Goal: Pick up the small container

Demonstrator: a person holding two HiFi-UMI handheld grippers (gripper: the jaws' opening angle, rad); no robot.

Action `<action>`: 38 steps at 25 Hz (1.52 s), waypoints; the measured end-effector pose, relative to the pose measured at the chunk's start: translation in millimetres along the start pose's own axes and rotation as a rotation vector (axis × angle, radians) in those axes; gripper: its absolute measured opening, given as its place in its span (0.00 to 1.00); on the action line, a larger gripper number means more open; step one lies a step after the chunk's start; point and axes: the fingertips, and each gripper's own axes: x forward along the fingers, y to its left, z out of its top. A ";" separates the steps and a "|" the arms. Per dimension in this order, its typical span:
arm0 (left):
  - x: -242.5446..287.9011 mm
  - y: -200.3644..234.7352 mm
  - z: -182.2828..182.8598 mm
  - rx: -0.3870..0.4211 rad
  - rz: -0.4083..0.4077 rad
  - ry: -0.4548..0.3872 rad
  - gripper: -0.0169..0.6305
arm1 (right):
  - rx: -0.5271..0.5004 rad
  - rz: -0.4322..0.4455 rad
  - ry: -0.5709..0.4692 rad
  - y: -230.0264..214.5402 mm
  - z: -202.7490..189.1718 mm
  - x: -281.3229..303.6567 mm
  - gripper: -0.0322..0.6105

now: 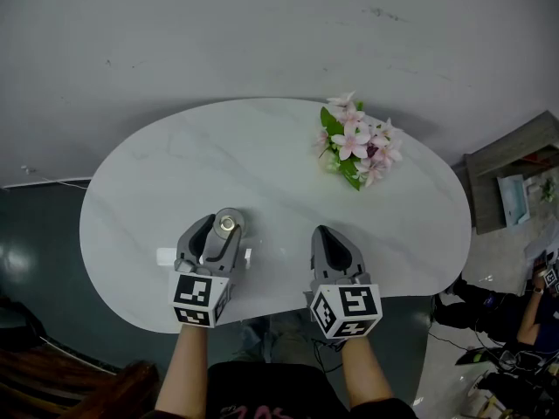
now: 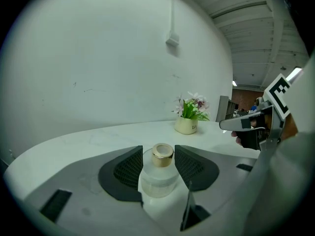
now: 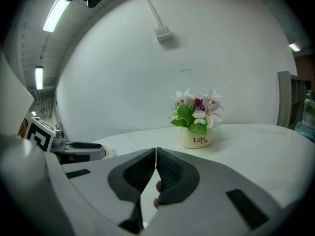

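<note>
Left tool (image 2: 158, 157): jaws apart. The small container (image 2: 158, 178), frosted, stands on the bench (image 1: 288, 155) between the pads at lower centre, unpressed. The head view shows only its gold cap (image 1: 228, 224), at lower left. Right tool (image 3: 156, 167): jaws together, empty. Only the right gripper view shows the flower pot (image 3: 196, 138) lettering.

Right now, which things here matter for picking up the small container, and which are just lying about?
For the job:
- container, upright between the open jaws of the left gripper
- table it stands on

Just there:
- flowerpot, further back on the table
- right gripper, jaws shut, nothing in them
</note>
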 end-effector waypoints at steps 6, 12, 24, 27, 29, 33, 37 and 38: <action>5.6 0.6 -1.8 0.013 0.011 -0.004 0.31 | -0.007 0.002 0.015 -2.7 -4.2 5.4 0.15; 5.4 0.4 -2.2 0.036 0.027 -0.014 0.31 | -0.002 0.004 0.023 -4.4 -7.1 6.5 0.16; 6.1 -3.5 -0.9 0.044 0.042 -0.035 0.25 | -0.010 0.006 0.032 -8.9 -7.6 4.3 0.16; 6.6 -3.2 -0.4 0.043 0.045 -0.043 0.24 | -0.010 0.007 0.035 -9.4 -7.7 4.7 0.16; 6.9 -3.2 0.3 0.044 0.046 -0.047 0.24 | -0.010 0.006 0.037 -9.7 -7.4 5.4 0.16; 6.8 -3.1 0.8 0.044 0.046 -0.049 0.23 | -0.013 0.010 0.038 -7.6 -6.1 7.4 0.16; 7.2 -2.9 0.5 0.044 0.047 -0.048 0.23 | -0.020 0.018 0.038 -3.4 -5.5 7.6 0.16; 7.0 -3.0 0.3 0.044 0.048 -0.047 0.23 | -0.022 0.019 0.039 -2.7 -6.0 6.8 0.16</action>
